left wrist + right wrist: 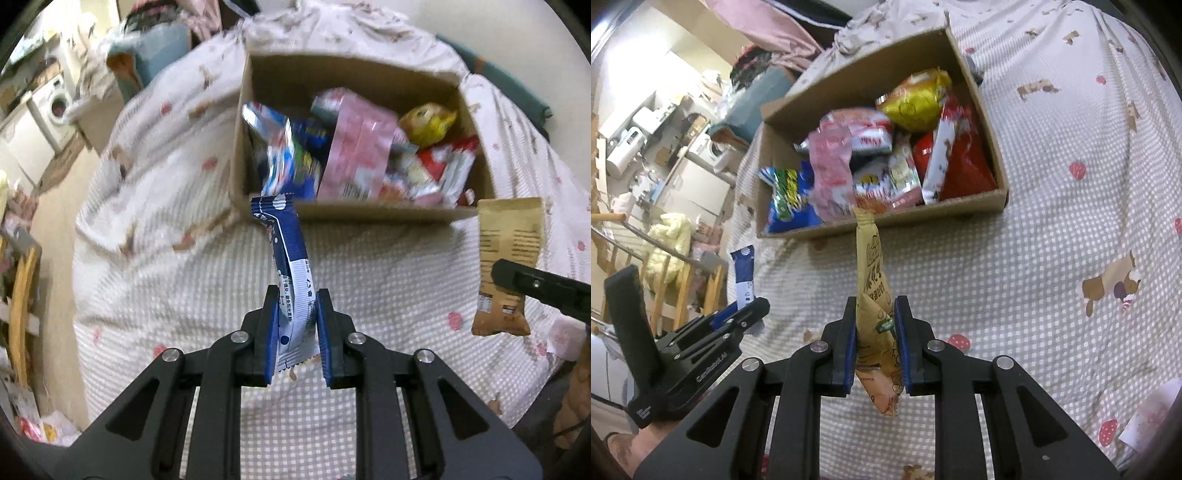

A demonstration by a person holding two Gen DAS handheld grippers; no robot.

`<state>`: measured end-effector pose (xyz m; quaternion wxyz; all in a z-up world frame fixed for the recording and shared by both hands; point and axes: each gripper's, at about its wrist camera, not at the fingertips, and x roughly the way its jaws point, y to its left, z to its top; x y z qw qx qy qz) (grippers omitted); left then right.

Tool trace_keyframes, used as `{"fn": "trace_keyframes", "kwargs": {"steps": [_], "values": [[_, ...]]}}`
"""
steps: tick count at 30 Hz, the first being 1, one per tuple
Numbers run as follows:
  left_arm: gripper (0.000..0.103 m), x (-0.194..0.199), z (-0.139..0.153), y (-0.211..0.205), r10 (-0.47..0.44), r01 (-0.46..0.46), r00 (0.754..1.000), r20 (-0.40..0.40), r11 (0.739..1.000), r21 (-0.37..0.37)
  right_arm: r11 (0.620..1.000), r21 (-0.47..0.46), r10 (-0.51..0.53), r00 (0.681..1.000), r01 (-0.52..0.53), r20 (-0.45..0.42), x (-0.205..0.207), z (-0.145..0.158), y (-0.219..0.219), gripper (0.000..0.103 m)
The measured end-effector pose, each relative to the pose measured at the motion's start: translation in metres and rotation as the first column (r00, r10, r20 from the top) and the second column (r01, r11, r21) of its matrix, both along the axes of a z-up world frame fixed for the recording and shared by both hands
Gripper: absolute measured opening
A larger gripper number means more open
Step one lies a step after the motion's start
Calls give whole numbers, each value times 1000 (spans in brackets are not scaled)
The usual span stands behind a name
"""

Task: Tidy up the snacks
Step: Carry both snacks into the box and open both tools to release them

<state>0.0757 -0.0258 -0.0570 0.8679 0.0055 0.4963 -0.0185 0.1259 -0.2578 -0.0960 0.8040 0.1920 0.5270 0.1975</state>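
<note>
Two snack packets, each pinched in a hand-held gripper above the bed, short of the cardboard box.

The blue-and-white snack packet [291, 273] stands up between the closed pads of the left hand-held gripper [297, 306], its top edge reaching the near wall of the cardboard box [369, 212]. The tan snack packet [873, 295] is clamped the same way in the right hand-held gripper [875, 317], its upper end overlapping the box's front rim in that view. The box sits on a checked bedspread [388, 266] printed with strawberries and dogs, and is already crowded with snack bags [871, 155]: pink, yellow, red and blue. A washing machine [55, 103] shows far left.
</note>
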Motion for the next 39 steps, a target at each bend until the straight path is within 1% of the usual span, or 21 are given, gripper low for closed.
{"fn": "trace_keyframes", "kwargs": {"steps": [3,6,8,12,16,21,23,26,30,33,39], "values": [[16,-3,23,2,-14,14,998,61,1000,1,999,44,-27,999,26,20,-1,10,-9,20],[16,19,39,-2,-14,16,996,87,1000,-24,996,80,-44,998,40,51,4,22,-14,20],[16,28,45,-1,-21,24,996,92,999,-40,994,100,-53,996,47,65,10,28,-18,20],[16,52,51,-4,-52,53,991,124,999,-8,992,112,-61,994,52,86,28,36,-21,20],[16,79,53,-7,-49,52,992,120,998,-23,991,125,-66,993,53,96,48,40,-17,20],[16,109,50,-16,-56,60,991,121,998,-29,992,123,-54,992,40,114,76,42,-10,20],[16,119,47,-20,-61,66,992,112,997,-43,992,121,-56,991,42,122,86,40,-7,20],[16,130,40,-29,-76,79,992,106,997,-27,991,124,-63,990,47,127,100,35,-3,20],[16,144,27,-37,-86,88,993,84,996,-16,990,130,-73,991,58,111,115,25,2,20],[16,154,17,-41,-82,83,994,65,997,-8,991,118,-72,992,60,107,119,19,5,20],[16,163,3,-48,-81,82,996,46,997,-11,994,82,-75,995,70,67,122,4,9,20]]}}
